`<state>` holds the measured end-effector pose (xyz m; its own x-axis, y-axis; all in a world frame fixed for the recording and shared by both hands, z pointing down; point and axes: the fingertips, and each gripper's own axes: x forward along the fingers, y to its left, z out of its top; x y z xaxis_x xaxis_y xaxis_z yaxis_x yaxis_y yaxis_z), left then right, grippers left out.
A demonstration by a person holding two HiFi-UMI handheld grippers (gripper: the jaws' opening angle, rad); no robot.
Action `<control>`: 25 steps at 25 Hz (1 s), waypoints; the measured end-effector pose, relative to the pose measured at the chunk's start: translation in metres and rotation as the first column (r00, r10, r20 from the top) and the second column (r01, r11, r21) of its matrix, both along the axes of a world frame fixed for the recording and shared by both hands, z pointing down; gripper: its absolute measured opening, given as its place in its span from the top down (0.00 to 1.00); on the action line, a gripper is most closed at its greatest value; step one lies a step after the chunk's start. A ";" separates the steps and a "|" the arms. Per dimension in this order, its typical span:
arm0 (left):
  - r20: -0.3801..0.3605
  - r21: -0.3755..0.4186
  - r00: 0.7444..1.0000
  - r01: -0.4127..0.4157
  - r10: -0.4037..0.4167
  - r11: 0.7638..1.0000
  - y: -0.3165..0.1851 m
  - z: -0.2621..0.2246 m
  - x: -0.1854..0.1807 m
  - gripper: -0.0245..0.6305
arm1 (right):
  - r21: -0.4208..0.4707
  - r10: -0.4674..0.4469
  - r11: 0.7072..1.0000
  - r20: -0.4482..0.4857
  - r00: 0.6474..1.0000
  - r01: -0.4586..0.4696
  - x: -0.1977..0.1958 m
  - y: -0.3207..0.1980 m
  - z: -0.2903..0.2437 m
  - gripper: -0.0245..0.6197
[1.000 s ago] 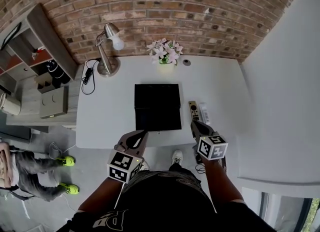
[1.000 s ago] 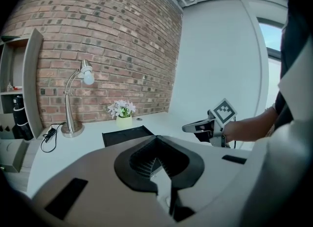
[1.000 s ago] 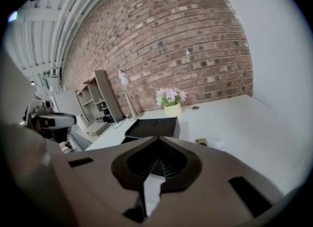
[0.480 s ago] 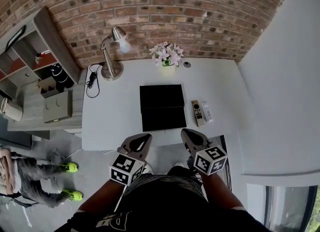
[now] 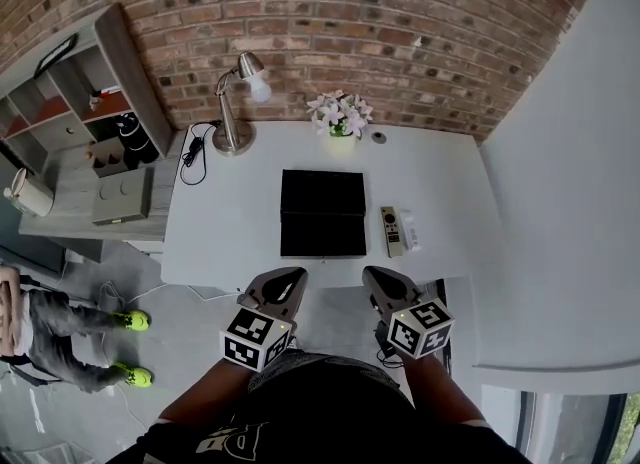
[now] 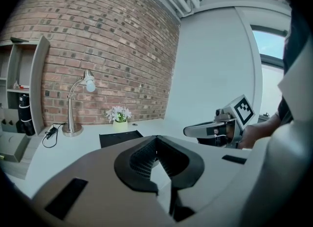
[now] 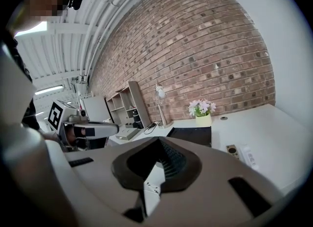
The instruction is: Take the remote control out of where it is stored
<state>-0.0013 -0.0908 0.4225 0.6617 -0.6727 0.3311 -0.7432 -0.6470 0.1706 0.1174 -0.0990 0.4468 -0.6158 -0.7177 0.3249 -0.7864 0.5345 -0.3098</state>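
Note:
A dark remote control (image 5: 391, 230) lies flat on the white desk (image 5: 230, 242), with a slim white remote (image 5: 407, 231) touching its right side. Both lie just right of a flat black box (image 5: 321, 213), which is closed. In the right gripper view the dark remote (image 7: 234, 151) shows low at the right. My left gripper (image 5: 287, 275) and right gripper (image 5: 372, 274) hover side by side, in front of the desk's near edge. Both are shut and empty. The left gripper view shows the right gripper (image 6: 191, 131) out to its side.
At the back of the desk stand a silver lamp (image 5: 236, 102) with its black cord (image 5: 192, 152) and a pot of pale flowers (image 5: 340, 114) against the brick wall. Left of the desk is a grey shelf unit (image 5: 100, 122). A person (image 5: 45, 324) sits on the floor at far left.
Both grippers have drawn back from the desk toward my body. The right gripper, which was close over the remotes, now hangs off the desk's front edge.

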 end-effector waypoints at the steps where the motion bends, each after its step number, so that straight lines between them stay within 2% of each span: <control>1: -0.006 -0.006 1.000 0.004 -0.004 1.000 0.005 0.000 0.006 0.95 | -0.001 -0.002 1.000 0.000 1.000 0.002 0.006 0.005 0.000 0.95; 9: -0.014 -0.005 0.999 0.029 -0.029 1.000 0.050 -0.002 0.062 0.95 | -0.027 -0.032 0.999 0.054 0.998 0.034 0.048 0.054 0.005 0.95; 13: 0.014 -0.008 0.999 0.036 -0.035 0.999 0.077 0.004 0.081 0.95 | -0.040 -0.068 0.997 0.074 0.995 0.071 0.056 0.079 0.014 0.95; 21: 0.040 -0.008 0.989 0.141 -0.141 0.990 0.117 0.006 0.081 0.95 | -0.035 -0.135 0.990 0.083 0.987 0.139 0.072 0.105 0.018 0.95; 25: 0.076 -0.034 0.982 0.174 -0.171 0.984 0.134 0.021 0.073 0.95 | -0.025 -0.156 0.987 0.080 0.984 0.159 0.071 0.113 0.018 0.95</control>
